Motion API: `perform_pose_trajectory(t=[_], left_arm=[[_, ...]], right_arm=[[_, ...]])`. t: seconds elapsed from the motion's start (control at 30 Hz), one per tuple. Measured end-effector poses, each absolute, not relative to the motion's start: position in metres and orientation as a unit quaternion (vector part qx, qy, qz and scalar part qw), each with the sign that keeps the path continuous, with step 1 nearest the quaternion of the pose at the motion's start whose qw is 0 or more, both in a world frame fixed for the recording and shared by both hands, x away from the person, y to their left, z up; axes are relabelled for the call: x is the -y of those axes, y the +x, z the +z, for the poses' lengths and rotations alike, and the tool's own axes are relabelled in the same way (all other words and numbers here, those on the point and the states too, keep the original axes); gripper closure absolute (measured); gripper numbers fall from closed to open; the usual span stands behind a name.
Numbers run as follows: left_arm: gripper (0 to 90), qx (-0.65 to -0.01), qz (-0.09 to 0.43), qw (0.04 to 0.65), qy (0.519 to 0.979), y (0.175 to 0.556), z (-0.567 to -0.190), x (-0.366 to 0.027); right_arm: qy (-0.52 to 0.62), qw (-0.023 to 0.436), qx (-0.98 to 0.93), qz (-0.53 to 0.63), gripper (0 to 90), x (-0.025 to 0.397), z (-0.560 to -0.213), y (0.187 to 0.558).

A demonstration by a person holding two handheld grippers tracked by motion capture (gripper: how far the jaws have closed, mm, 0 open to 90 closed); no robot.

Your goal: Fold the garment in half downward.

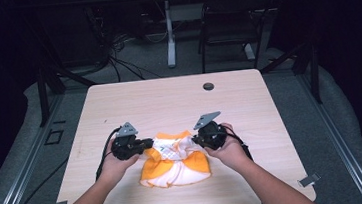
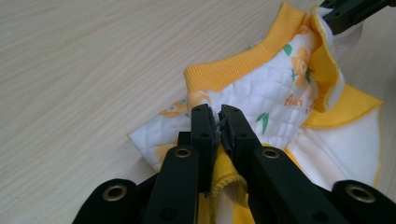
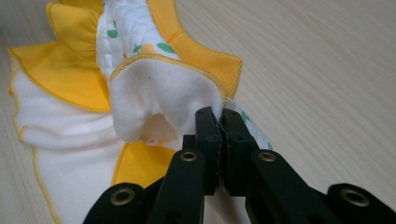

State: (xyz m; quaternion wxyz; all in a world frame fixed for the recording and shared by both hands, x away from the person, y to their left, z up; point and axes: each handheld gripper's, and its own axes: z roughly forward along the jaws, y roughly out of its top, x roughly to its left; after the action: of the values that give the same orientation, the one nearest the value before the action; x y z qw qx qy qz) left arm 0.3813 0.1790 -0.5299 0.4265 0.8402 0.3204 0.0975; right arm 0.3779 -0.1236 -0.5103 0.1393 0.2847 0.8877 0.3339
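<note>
A small yellow and white quilted garment (image 1: 174,160) with a fruit print lies on the wooden table near the front edge. My left gripper (image 1: 148,144) is shut on the garment's left shoulder; in the left gripper view the jaws (image 2: 219,116) pinch the quilted fabric (image 2: 261,93) by its yellow hem. My right gripper (image 1: 196,140) is shut on the right shoulder; in the right gripper view the jaws (image 3: 219,116) clamp the edge of the white fleece lining (image 3: 159,98). The yellow ribbed collar (image 1: 172,135) sits between the two grippers. The other gripper's jaw tip (image 2: 350,11) shows at the top right of the left gripper view.
The table (image 1: 168,98) is light wood with a round grommet (image 1: 208,86) near its far edge. Behind it stand a black chair (image 1: 234,21) and another table's leg (image 1: 170,38), with cables on the floor. Dark drapes close in both sides.
</note>
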Motion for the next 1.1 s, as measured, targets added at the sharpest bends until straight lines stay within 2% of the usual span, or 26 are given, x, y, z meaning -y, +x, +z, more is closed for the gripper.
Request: perform_pose_trajectory(t=[0.17,0.27,0.47,0.6,0.67,0.83,0.9,1.1], left_arm=[[83.8,-0.316,0.09,0.42,0.846,0.372,-0.538,-0.177],[81.8,-0.321,0.082,0.417,0.846,0.368,-0.54,-0.178],[69.5,-0.327,0.081,0.428,0.838,0.364,-0.528,-0.181],[67.8,-0.335,0.086,0.437,0.83,0.364,-0.516,-0.183],[70.8,-0.341,0.09,0.436,0.828,0.366,-0.513,-0.185],[86.0,-0.359,0.093,0.414,0.832,0.377,-0.515,-0.182],[89.6,-0.367,0.091,0.408,0.831,0.381,-0.518,-0.179],[90.0,-0.365,0.081,0.404,0.835,0.383,-0.521,-0.173]], right_arm=[[0.288,0.125,-0.888,0.336,85.6,0.127,-0.519,0.371],[0.301,0.107,-0.881,0.35,80.1,0.128,-0.521,0.367],[0.312,0.088,-0.868,0.376,70.4,0.133,-0.51,0.36],[0.312,0.088,-0.863,0.388,67.8,0.136,-0.5,0.357],[0.315,0.093,-0.859,0.394,70.7,0.137,-0.496,0.357],[0.324,0.11,-0.859,0.38,88.3,0.133,-0.497,0.366],[0.328,0.118,-0.863,0.366,89.8,0.13,-0.501,0.372],[0.339,0.109,-0.866,0.352,89.9,0.123,-0.512,0.382]])
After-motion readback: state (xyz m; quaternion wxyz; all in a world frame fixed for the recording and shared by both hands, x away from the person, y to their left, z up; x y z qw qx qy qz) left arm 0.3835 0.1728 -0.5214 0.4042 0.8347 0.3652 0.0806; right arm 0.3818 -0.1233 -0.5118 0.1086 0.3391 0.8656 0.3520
